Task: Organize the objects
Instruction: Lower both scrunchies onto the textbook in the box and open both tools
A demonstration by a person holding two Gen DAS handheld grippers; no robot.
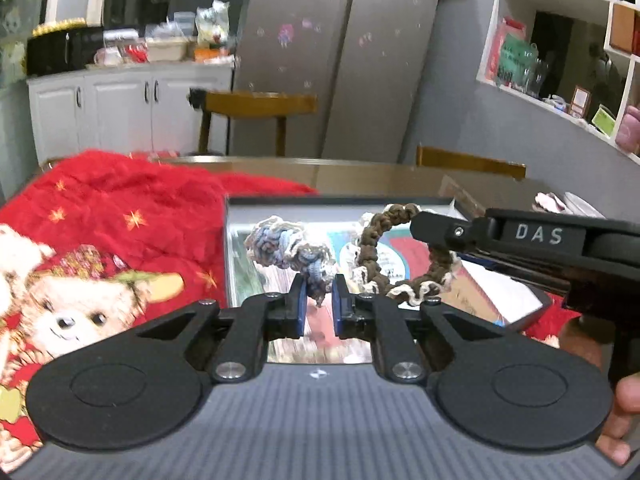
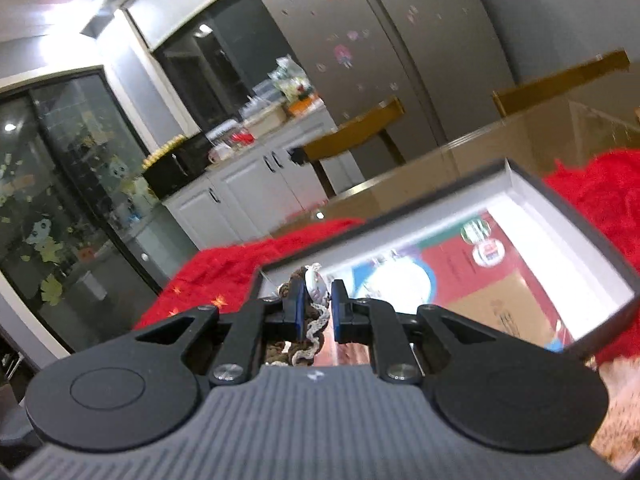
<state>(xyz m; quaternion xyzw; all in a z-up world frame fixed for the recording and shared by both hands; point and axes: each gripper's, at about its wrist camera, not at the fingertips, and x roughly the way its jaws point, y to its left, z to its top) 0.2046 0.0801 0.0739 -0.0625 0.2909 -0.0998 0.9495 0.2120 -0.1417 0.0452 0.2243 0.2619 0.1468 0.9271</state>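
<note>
My left gripper (image 1: 319,305) is shut on a blue-and-white crocheted scrunchie (image 1: 288,246) and holds it above an open shallow box (image 1: 340,201) with a grey rim and a printed sheet inside. My right gripper (image 2: 316,310) is shut on a brown-and-cream crocheted scrunchie (image 2: 312,320), which also shows in the left wrist view (image 1: 384,240) hanging from the right gripper's black finger (image 1: 448,232) over the box. The box also shows in the right wrist view (image 2: 520,178).
A red fleece blanket (image 1: 120,208) with a teddy-bear print covers the table (image 1: 360,172) around the box. Wooden chairs (image 1: 256,104) stand behind the table, with a fridge (image 1: 340,40), white cabinets and a wall shelf (image 1: 560,60) beyond.
</note>
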